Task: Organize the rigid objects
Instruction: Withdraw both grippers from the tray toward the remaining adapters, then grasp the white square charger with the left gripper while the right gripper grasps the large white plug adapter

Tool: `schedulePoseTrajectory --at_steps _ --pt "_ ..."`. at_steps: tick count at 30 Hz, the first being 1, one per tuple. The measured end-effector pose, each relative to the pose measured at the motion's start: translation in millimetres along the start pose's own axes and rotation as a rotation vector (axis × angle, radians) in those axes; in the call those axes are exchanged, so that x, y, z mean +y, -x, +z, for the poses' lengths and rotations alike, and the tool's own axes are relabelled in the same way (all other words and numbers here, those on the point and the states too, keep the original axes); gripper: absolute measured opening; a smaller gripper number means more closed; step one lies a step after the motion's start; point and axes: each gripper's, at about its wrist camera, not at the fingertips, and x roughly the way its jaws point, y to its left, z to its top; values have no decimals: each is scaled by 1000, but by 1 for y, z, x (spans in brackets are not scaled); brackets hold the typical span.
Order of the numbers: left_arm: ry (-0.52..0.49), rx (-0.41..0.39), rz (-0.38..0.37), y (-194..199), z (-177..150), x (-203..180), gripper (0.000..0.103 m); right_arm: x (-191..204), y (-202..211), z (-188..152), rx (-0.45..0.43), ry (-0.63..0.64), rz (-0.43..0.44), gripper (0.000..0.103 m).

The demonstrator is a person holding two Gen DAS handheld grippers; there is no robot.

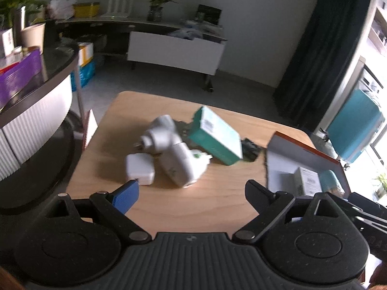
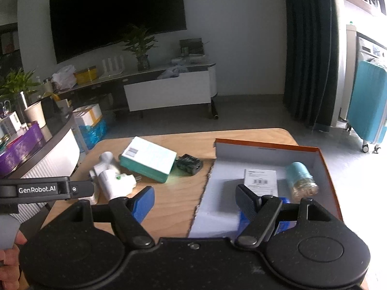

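Rigid objects spread across wooden table (image 1: 212, 203), part loose, part boxed.

Left gripper (image 1: 192, 191): jaws spread wide, nothing between, hovering over near table edge. Blue pad on one finger (image 1: 127, 194), other finger (image 1: 256, 192) black. Just beyond: white flat adapter (image 1: 139, 169), lying flat, touching white handheld device (image 1: 173, 149) beside it. White plug with green dot (image 1: 199, 155) tucked against device. Teal-and-white box (image 1: 216, 135) tilted, leaning over device's far side. Small black object (image 1: 250, 148) past teal box, partly hidden. Whole left view blurred, fine detail not readable.

Right gripper (image 2: 194, 199): jaws likewise wide apart, holding nothing, straddling torn left wall of orange-rimmed cardboard box (image 2: 266, 146); blue-padded finger (image 2: 144, 203) over bare wood, black finger (image 2: 248, 200) over box interior. Inside box: white labelled carton (image 2: 260, 181) with barcode, lying flat at middle; teal-capped jar (image 2: 302, 178) on its side to right, near far wall. Blue item under black finger, mostly covered, identity not clear. Left of box on tabletop: black object, then teal box, then white device and plug, all close together. Left gripper's black body visible at left edge, marked GenRobot.AI.
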Motion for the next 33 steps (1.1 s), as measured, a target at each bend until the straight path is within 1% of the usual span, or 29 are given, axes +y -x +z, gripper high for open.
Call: schedulePoseTrajectory --at_steps 10,15,20,26,28,31,33 --pt "57 19 69 -13 -4 34 97 3 -7 -5 19 2 12 87" --pt "76 35 113 -27 -4 47 98 -1 -11 -9 34 -10 10 87" --pt "70 30 150 -45 -1 54 97 -2 -16 -12 48 -13 12 87" --pt "36 17 158 -63 5 55 96 1 -22 -14 62 -4 16 87" --pt "16 15 163 -69 6 54 94 3 -25 -15 67 0 17 87" --pt "-18 20 163 -77 4 52 87 9 -30 -16 76 12 22 87" --pt "-31 32 150 -83 2 52 75 14 -34 -16 82 21 31 87"
